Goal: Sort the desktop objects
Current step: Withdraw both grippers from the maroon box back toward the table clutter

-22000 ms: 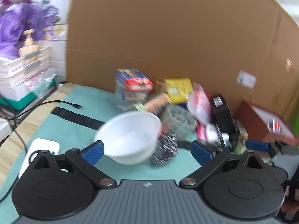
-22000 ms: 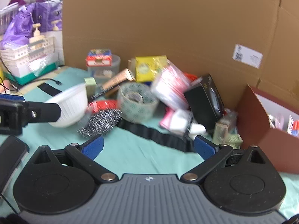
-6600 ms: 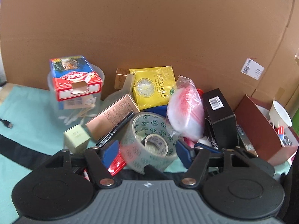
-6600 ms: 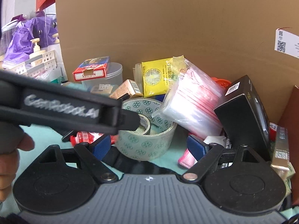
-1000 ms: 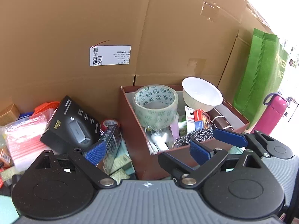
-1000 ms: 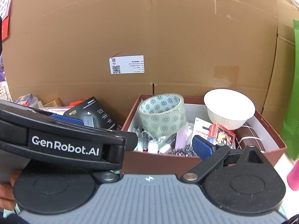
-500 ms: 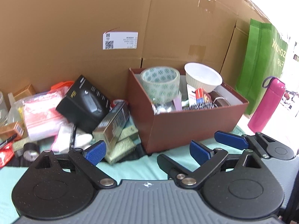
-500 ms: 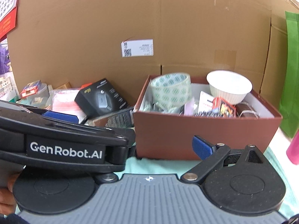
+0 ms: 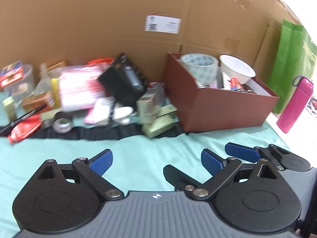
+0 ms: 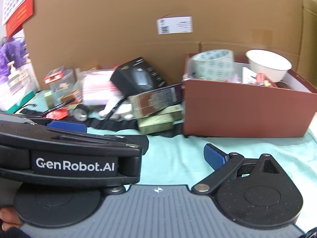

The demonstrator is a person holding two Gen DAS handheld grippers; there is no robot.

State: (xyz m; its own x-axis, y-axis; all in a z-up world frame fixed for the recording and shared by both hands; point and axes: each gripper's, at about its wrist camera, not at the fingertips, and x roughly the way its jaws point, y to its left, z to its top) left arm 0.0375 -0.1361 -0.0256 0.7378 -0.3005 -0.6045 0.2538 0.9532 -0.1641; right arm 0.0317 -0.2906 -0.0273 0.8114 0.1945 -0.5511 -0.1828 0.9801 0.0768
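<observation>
Holding nothing, my left hand-held gripper (image 9: 156,161) and right hand-held gripper (image 10: 146,150) gape wide above the worktop (image 9: 138,150), near the box (image 9: 218,107).

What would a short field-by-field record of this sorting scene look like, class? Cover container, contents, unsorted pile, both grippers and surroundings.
container: brown box, open top, on teal cloth
contents: patterned tape roll, white bowl, small items
unsorted pile: black box, pink-striped bag, small tape roll, left of the box
left gripper: open, empty
right gripper: open, empty
surroundings: cardboard wall, pink bottle
</observation>
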